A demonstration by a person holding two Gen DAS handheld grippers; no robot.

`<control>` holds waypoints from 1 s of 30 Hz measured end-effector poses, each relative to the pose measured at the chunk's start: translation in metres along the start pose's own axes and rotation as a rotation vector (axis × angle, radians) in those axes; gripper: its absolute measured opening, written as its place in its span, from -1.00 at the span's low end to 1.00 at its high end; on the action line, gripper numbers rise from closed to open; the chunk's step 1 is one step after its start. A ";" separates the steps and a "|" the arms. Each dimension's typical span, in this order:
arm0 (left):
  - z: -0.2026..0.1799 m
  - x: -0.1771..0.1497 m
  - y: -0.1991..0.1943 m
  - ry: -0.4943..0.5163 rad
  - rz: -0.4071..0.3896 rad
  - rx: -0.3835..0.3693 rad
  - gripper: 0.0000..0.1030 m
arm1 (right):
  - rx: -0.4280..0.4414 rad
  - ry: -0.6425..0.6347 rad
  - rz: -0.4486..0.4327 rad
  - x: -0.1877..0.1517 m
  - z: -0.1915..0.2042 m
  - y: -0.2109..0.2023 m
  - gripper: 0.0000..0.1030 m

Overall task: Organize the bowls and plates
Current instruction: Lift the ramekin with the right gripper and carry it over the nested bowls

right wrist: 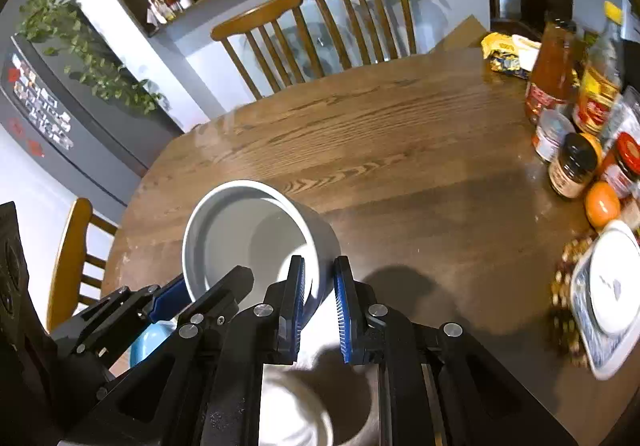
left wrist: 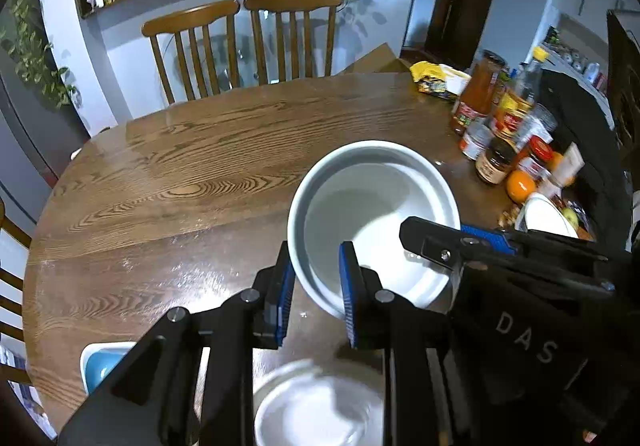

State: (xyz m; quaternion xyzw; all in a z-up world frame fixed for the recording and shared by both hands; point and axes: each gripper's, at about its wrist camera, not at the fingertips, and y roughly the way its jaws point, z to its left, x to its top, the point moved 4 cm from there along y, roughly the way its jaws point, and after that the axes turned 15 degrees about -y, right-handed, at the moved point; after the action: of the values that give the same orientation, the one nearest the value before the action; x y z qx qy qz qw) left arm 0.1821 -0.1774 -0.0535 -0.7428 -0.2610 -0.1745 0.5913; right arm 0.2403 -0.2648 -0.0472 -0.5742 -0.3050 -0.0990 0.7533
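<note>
I have the white bowl (left wrist: 372,221) held between both grippers above the wooden tabletop (left wrist: 192,181), tilted so its opening faces my left side. My left gripper (left wrist: 316,286) has its blue-padded fingers (left wrist: 347,286) clamped over the bowl's near rim, one pad outside the wall and one inside. My right gripper (right wrist: 320,298) grips the opposite wall of the same bowl (right wrist: 240,230) the same way, with one finger inside and one on the outer side; in the left wrist view its black body reaches in across the bowl from the right. Below the fingers, at the tabletop's near edge, I can see another white dish (left wrist: 316,406), blurred, so I cannot tell whether it is a plate or a bowl. A blue bowl (left wrist: 100,366) sits just to the left of it, partly hidden behind the left gripper. Along the right side of the tabletop stands a cluster of jars and bottles (right wrist: 576,117), with an orange (right wrist: 602,203) near them and a white plate (right wrist: 616,282) resting on a patterned tray (right wrist: 600,358). Two wooden chairs (left wrist: 240,45) stand at the far side.
</note>
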 end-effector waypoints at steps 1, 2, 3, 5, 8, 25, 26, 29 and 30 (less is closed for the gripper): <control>0.002 -0.004 -0.007 0.009 -0.005 -0.005 -0.62 | -0.008 0.000 -0.009 -0.006 0.005 -0.008 -0.68; 0.004 -0.009 -0.014 0.016 -0.009 -0.010 -0.62 | -0.012 0.002 -0.014 -0.010 0.009 -0.013 -0.68; 0.006 -0.013 -0.019 0.019 -0.009 -0.014 -0.62 | -0.016 0.007 -0.019 -0.015 0.013 -0.018 -0.68; 0.010 -0.023 -0.030 0.034 -0.008 -0.023 -0.62 | -0.025 0.012 -0.025 -0.023 0.022 -0.026 -0.68; 0.017 -0.038 -0.044 0.057 -0.004 -0.037 -0.61 | -0.036 0.023 -0.027 -0.040 0.035 -0.037 -0.67; 0.052 -0.108 -0.069 0.139 0.121 -0.085 -0.62 | -0.064 0.120 0.062 -0.116 0.082 -0.050 -0.67; 0.052 -0.111 -0.067 0.136 0.135 -0.089 -0.62 | -0.066 0.128 0.074 -0.120 0.082 -0.048 -0.67; 0.053 -0.119 -0.062 0.139 0.162 -0.091 -0.62 | -0.063 0.145 0.102 -0.129 0.082 -0.044 -0.67; 0.052 -0.121 -0.061 0.140 0.167 -0.089 -0.62 | -0.058 0.152 0.110 -0.131 0.081 -0.043 -0.67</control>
State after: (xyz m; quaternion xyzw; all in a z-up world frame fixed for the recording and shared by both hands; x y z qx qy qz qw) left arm 0.0462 -0.1383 -0.0861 -0.7735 -0.1483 -0.1878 0.5869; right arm 0.0870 -0.2296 -0.0754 -0.6025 -0.2119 -0.1099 0.7615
